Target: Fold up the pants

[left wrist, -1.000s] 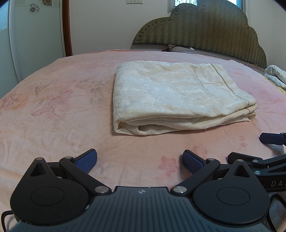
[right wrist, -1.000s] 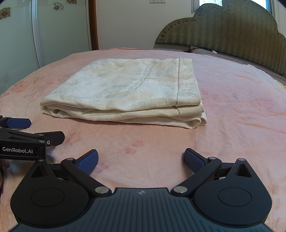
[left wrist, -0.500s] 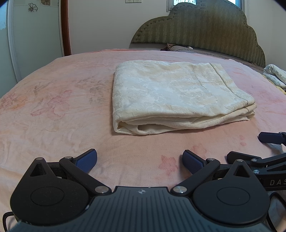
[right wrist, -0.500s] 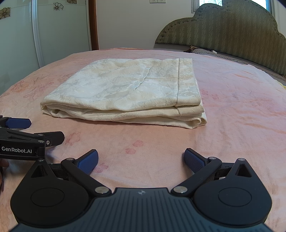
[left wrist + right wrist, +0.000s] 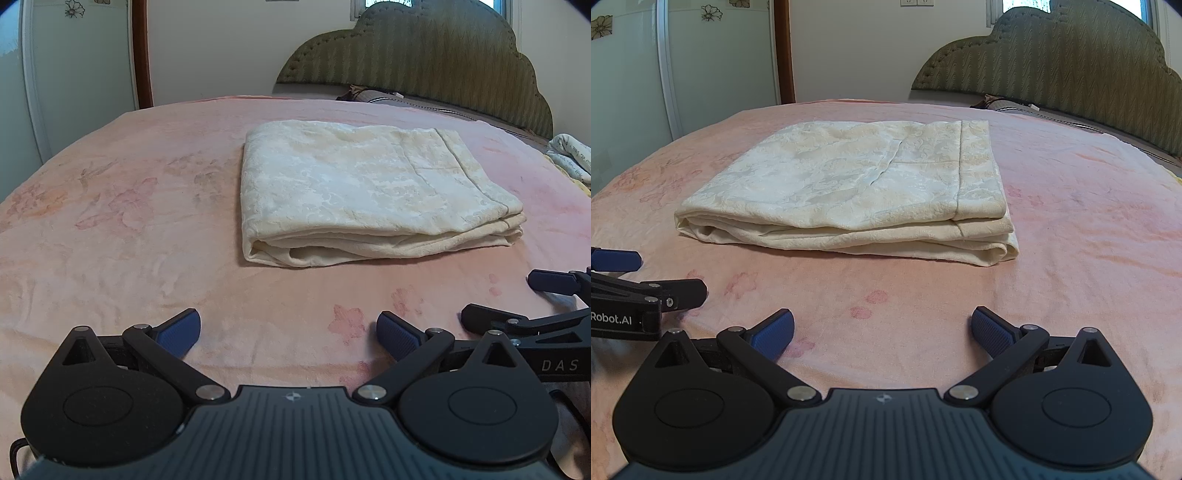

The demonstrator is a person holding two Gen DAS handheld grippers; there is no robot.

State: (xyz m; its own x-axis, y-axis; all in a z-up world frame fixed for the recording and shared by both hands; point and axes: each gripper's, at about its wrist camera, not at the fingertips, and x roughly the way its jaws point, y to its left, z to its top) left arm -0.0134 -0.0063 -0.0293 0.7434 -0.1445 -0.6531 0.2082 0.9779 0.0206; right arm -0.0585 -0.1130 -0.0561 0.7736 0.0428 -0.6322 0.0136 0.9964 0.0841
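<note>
Cream patterned pants (image 5: 362, 192) (image 5: 864, 184) lie folded into a flat rectangular stack on the pink bed. My left gripper (image 5: 288, 334) is open, low over the bedspread, a short way in front of the stack's left corner, holding nothing. My right gripper (image 5: 882, 332) is open too, empty, in front of the stack's near edge. Each gripper shows at the side of the other's view: the right one (image 5: 532, 299) at the right edge, the left one (image 5: 639, 280) at the left edge. Neither touches the pants.
The pink floral bedspread (image 5: 110, 229) spreads wide around the stack. A green padded headboard (image 5: 1071, 70) stands at the far end with a pillow (image 5: 388, 98) below it. Another folded cloth (image 5: 570, 155) lies at the far right. Wardrobe doors (image 5: 628, 81) stand to the left.
The left wrist view has shifted slightly, so the pants sit a little lower in it. Both grippers stay open and the pants have not moved.
</note>
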